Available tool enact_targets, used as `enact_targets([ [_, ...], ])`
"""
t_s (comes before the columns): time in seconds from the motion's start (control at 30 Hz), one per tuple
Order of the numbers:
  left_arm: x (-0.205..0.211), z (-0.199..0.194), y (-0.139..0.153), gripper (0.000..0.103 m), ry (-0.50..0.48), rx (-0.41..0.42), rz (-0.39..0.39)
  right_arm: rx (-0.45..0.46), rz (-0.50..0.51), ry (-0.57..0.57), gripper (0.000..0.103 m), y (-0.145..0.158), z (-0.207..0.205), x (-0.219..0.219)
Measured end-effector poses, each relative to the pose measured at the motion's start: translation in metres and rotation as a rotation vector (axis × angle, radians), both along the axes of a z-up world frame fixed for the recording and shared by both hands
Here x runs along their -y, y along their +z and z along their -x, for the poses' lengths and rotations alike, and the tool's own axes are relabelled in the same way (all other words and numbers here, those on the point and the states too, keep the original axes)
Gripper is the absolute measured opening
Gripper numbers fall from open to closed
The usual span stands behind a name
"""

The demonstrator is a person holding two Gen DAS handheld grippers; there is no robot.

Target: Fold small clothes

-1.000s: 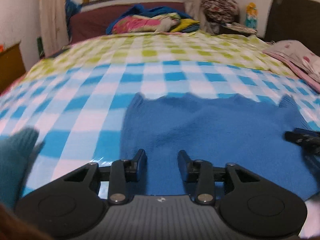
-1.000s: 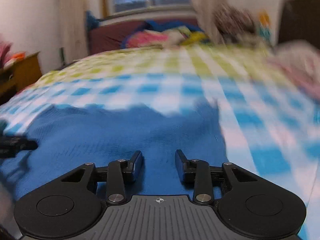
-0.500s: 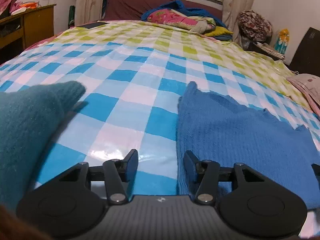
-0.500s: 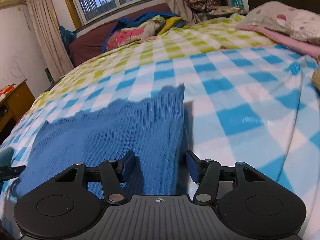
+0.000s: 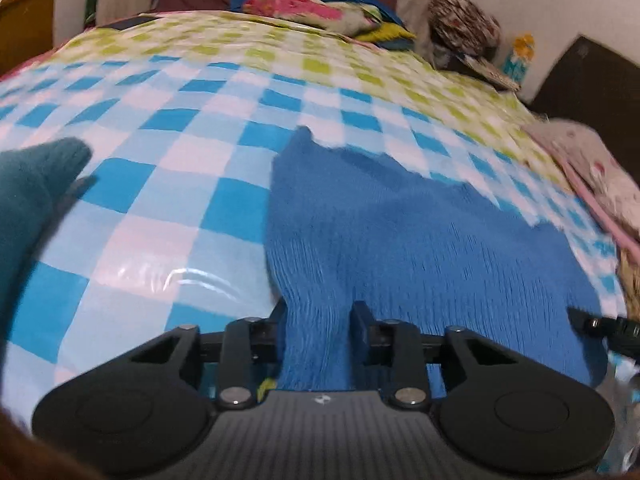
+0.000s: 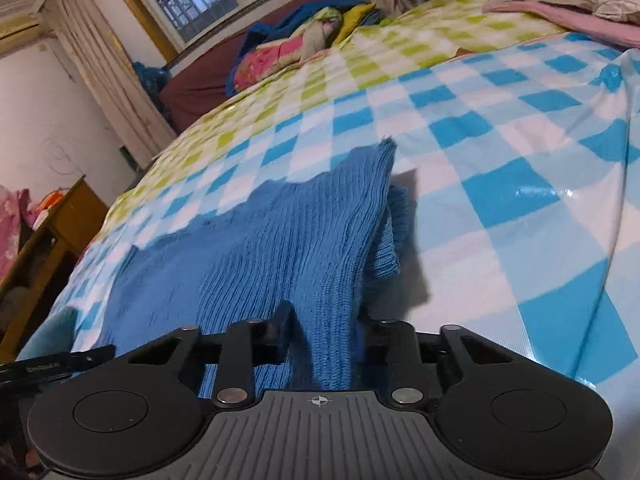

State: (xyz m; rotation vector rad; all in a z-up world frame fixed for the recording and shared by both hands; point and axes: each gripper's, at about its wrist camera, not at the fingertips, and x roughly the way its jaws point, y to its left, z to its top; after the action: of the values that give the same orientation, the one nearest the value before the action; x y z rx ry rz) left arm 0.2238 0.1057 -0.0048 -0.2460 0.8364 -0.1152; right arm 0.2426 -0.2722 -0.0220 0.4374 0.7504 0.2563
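A blue knitted garment (image 5: 400, 232) lies spread on the checked bedsheet (image 5: 180, 160). My left gripper (image 5: 319, 312) is at its near left corner. Its jaws are closing, and a ridge of blue knit is bunched between the pads. My right gripper (image 6: 326, 316) is at the near right corner of the garment (image 6: 260, 248). Its jaws are closing too, with the fabric pinched between them and pulled up off the sheet. The folded right edge sags beside it. Each view shows the other gripper's tip: the right gripper (image 5: 600, 326) and the left gripper (image 6: 60, 364).
A teal garment (image 5: 28, 200) lies at the left of the left wrist view. Bright bedding (image 5: 312, 4) is piled at the head of the bed. A pink spotted pillow (image 5: 592, 176) is on the right. A wooden cabinet (image 6: 52, 240) stands beside the bed.
Both grippers went from the middle of the near edge to its corners, opened wider, then closed on the knit. The right corner is now lifted off the sheet.
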Motion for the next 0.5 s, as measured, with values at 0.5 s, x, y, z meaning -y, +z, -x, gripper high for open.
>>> enact_targets([
  [0.5,0.039,0.142,0.010,0.031,-0.193,-0.117,-0.082,-0.104,0.270,0.218,0.023,0.030,0.122,0.014],
])
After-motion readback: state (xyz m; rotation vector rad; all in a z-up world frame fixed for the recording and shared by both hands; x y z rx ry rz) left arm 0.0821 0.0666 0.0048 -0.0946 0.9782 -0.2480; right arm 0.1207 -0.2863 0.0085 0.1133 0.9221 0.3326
